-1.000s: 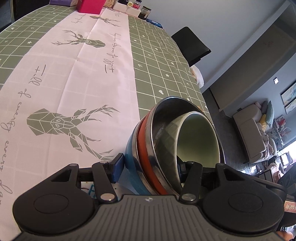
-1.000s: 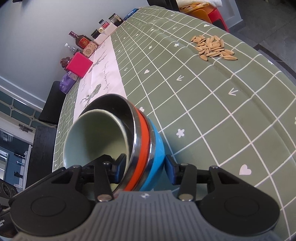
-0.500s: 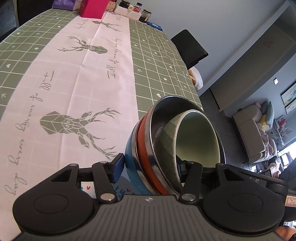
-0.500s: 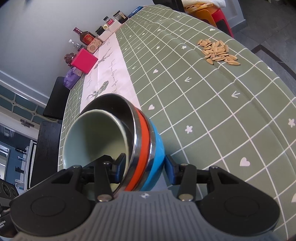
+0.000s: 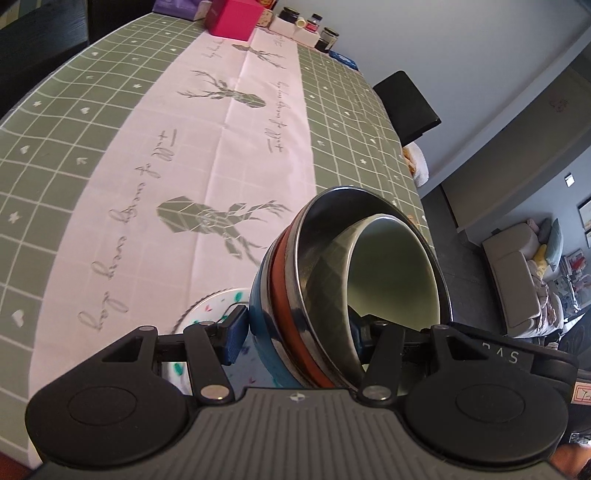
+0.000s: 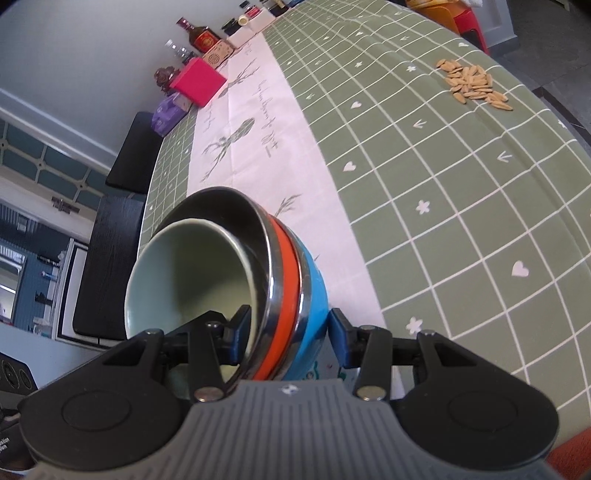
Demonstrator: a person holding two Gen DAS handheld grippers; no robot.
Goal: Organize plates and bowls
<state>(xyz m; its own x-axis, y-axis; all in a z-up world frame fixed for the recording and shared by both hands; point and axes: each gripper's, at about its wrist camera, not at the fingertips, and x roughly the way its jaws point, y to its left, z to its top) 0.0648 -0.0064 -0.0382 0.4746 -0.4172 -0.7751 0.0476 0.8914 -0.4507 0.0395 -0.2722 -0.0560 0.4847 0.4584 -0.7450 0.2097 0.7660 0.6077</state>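
Observation:
A nested stack of bowls (image 5: pixel 332 291) is held between both grippers: a blue outer bowl (image 6: pixel 312 291), an orange one, a steel one and a pale green inner bowl (image 6: pixel 188 280). My left gripper (image 5: pixel 295 332) is shut on one side of the stack's rim. My right gripper (image 6: pixel 288 332) is shut on the opposite side. The stack is tilted, seen side-on. A white plate with coloured specks (image 5: pixel 207 314) lies on the table just under the stack and also shows in the right wrist view (image 6: pixel 328 365).
The table has a green grid cloth (image 6: pixel 443 184) with a pink deer runner (image 5: pixel 221 147). A pink box (image 5: pixel 231 18), jars and bottles (image 6: pixel 199 35) stand at the far end. A seed pile (image 6: pixel 472 85) lies on the cloth. Black chairs (image 5: pixel 406 103) flank the table.
Both grippers have carried the bowl stack back toward the near end of the table. The speckled plate has come into view beneath the stack.

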